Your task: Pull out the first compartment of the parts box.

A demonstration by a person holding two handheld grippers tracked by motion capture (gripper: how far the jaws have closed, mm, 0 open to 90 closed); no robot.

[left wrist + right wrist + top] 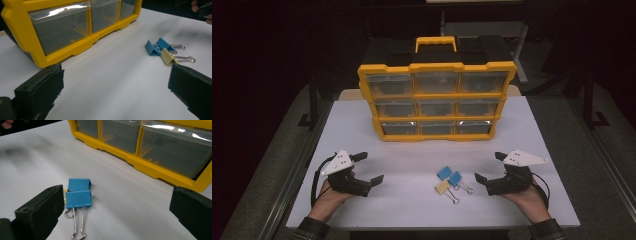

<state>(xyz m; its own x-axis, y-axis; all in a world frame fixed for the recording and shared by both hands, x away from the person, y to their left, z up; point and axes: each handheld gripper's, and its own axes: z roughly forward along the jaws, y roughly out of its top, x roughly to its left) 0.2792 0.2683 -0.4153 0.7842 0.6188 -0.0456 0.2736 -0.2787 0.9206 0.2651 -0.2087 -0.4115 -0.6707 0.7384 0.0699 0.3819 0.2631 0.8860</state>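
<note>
**Two open claws flank a cluster of binder clips**

From the high view, a yellow drawer cabinet point(437, 100) with clear drawers stands at the far middle of the white worktop point(412, 150). Well in front of the cabinet, toward its right side, lie three binder clips: two blue clips point(449, 176) and a yellow clip point(443, 187) touching one another. The left claw point(369, 167) rests in front of the cabinet's left end, held in a hand point(332, 195), its jaws spread wide with nothing between them. The right claw point(488, 167) sits in front of the cabinet's right end, just beside the clips, held in the other hand point(527, 197), jaws likewise apart and empty.

In the left gripper view, the cabinet's bottom drawers point(60, 27) fill the upper left, and the clips point(163, 51) lie well off from the cabinet, close above the right-hand jaw.

In the right gripper view, the cabinet's base point(155, 170) runs across the upper right. The two blue clips point(78, 195) lie near the left-hand jaw, wire handles pointing away from the cabinet, a sliver of the yellow clip behind them.
</note>
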